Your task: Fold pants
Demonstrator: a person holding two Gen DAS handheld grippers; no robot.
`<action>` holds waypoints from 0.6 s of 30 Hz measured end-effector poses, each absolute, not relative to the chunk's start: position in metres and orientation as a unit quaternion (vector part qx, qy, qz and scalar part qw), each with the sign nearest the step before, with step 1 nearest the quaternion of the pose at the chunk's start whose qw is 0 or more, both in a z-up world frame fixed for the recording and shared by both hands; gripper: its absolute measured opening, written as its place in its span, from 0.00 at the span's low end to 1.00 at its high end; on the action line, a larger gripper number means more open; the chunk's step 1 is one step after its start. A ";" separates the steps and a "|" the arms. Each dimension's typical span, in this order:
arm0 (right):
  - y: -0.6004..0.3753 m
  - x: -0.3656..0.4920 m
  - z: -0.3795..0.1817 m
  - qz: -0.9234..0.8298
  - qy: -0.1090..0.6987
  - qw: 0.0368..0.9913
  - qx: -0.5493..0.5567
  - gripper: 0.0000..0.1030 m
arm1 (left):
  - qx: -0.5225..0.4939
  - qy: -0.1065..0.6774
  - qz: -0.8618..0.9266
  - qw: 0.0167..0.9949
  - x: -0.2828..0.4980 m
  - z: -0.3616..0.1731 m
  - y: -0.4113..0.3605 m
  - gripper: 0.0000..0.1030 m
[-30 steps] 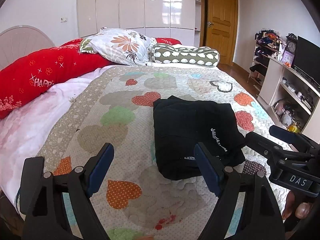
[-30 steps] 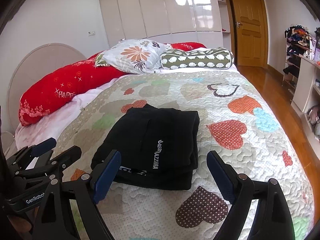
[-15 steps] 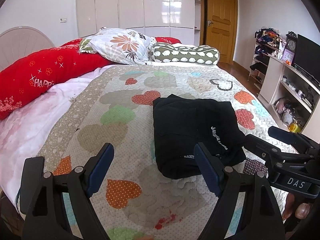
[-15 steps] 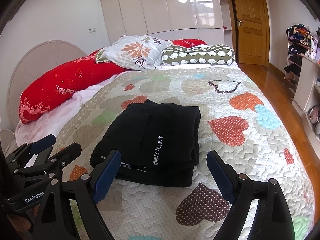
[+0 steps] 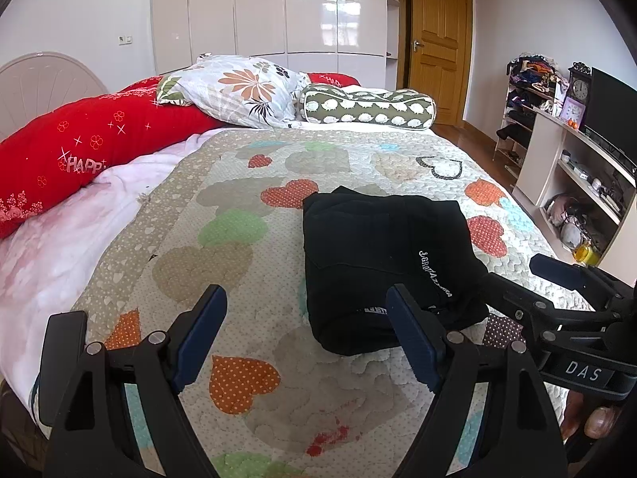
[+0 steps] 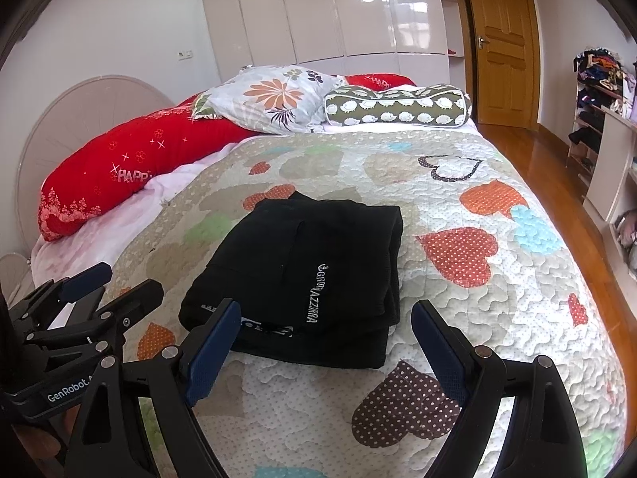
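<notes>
Black pants (image 5: 378,247) (image 6: 302,251) lie folded into a compact stack on the heart-patterned quilt (image 5: 223,215), white lettering facing up. My left gripper (image 5: 304,302) hovers open just short of the stack's near left corner, nothing between its blue pads. In the right wrist view, my right gripper (image 6: 326,312) is open too, its fingers straddling the stack's near edge from above without touching it. Each gripper shows in the other's view: the right gripper (image 5: 557,298) at the far right, the left gripper (image 6: 79,290) at the far left.
A red bolster (image 5: 79,151), a floral pillow (image 5: 239,91) and a green patterned bolster (image 5: 366,105) line the far side of the bed. White wardrobes and a wooden door (image 5: 438,40) stand behind. Shelving with a TV (image 5: 609,103) runs along the right, across a wooden floor.
</notes>
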State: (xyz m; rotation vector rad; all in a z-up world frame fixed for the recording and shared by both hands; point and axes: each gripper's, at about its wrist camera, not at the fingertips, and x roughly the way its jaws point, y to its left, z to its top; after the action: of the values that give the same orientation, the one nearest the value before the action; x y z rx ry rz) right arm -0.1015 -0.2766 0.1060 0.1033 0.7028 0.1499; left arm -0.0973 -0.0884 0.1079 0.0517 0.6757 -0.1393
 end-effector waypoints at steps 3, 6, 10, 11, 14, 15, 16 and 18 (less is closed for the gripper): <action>-0.277 -0.102 0.106 0.072 0.344 0.935 0.052 0.86 | 0.025 0.331 -0.069 0.941 -0.097 0.108 -0.089 0.80; -0.277 -0.102 0.105 0.071 0.346 0.934 0.052 0.86 | 0.025 0.332 -0.071 0.940 -0.098 0.107 -0.090 0.80; -0.276 -0.103 0.103 0.072 0.351 0.932 0.048 0.86 | 0.023 0.332 -0.074 0.940 -0.098 0.107 -0.090 0.80; -0.276 -0.103 0.103 0.073 0.352 0.932 0.048 0.86 | 0.023 0.331 -0.075 0.941 -0.099 0.108 -0.090 0.80; -0.276 -0.104 0.102 0.072 0.352 0.932 0.047 0.86 | 0.024 0.324 -0.079 0.943 -0.101 0.110 -0.091 0.80; -0.277 -0.105 0.103 0.072 0.352 0.932 0.047 0.86 | 0.025 0.320 -0.081 0.944 -0.102 0.111 -0.091 0.80; -0.277 -0.105 0.103 0.071 0.352 0.932 0.048 0.86 | 0.026 0.318 -0.082 0.944 -0.103 0.111 -0.091 0.80; -0.279 -0.107 0.103 0.070 0.351 0.933 0.048 0.86 | 0.028 0.317 -0.085 0.944 -0.105 0.113 -0.091 0.80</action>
State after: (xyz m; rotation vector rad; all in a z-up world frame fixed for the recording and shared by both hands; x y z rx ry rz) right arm -0.1071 -0.2794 0.1034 0.0989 0.7178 0.1429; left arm -0.1049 -0.0913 0.1125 0.0570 0.6457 -0.1725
